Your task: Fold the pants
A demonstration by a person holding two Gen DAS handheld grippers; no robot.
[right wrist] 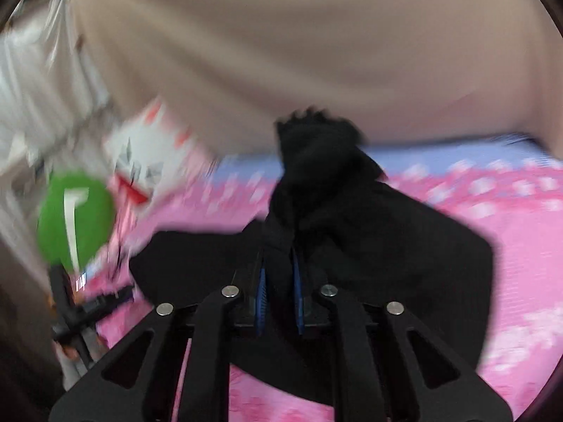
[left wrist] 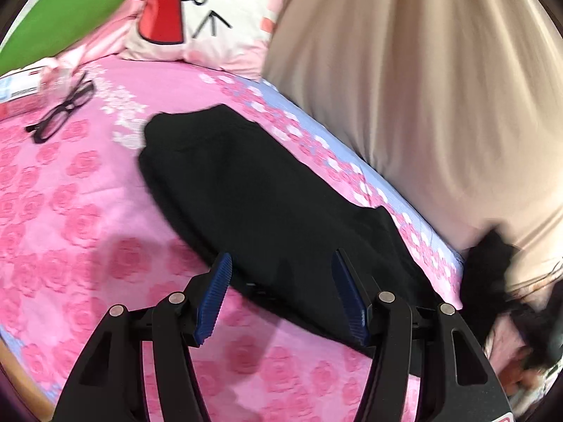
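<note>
Black pants (left wrist: 253, 190) lie in a long folded strip on the pink rose-patterned bed sheet (left wrist: 70, 218). My left gripper (left wrist: 281, 288) is open, its blue pads (left wrist: 214, 295) spread just above the near edge of the pants, holding nothing. In the right wrist view my right gripper (right wrist: 279, 281) is shut on a bunched end of the black pants (right wrist: 387, 246), and the pinched cloth stands up in a ragged peak. The same lifted end shows at the bed's edge in the left wrist view (left wrist: 489, 263). The right view is blurred.
The person's beige clothing (left wrist: 404, 88) fills the right side at the bed's edge. Black glasses (left wrist: 63, 112) and a small packet (left wrist: 21, 88) lie at the far left. A cartoon pillow (left wrist: 207, 14) and a green round object (left wrist: 67, 7) lie at the back.
</note>
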